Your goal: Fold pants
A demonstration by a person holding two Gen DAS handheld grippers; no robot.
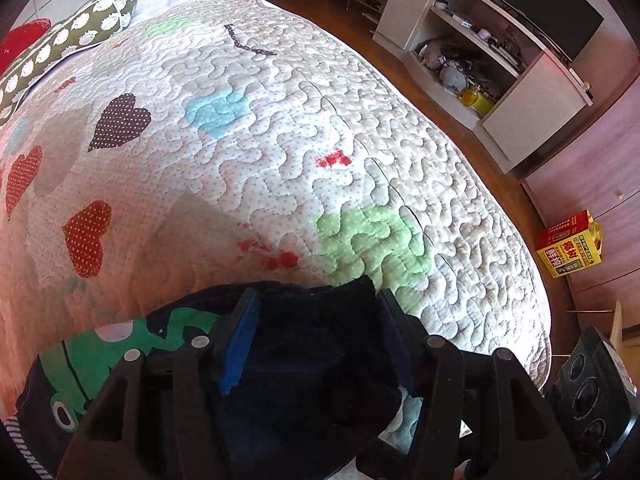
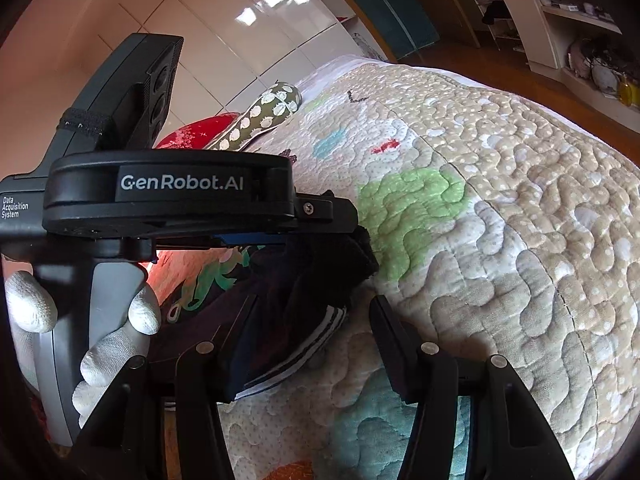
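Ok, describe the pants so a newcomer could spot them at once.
Start at the big quilted bed cover with hearts and colour patches. At its near edge, between the left gripper fingers, lie the pants: dark navy cloth with a green cartoon print and a striped cuff, the only dark garment there.

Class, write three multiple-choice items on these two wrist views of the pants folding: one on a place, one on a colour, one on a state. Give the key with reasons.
1. Where do the pants lie?
A. on the quilted bed
B. on the wooden floor
C. on the white shelf

2. What colour is the print on the pants?
A. yellow
B. green
C. orange

3. How does the right gripper stand?
A. shut on the pants
B. shut on a pillow
C. open, beside the striped cuff

Key: 1 A, quilt shows all around the dark cloth; 2 B, a green figure shows beside the left gripper; 3 C, its fingers stand wide apart.
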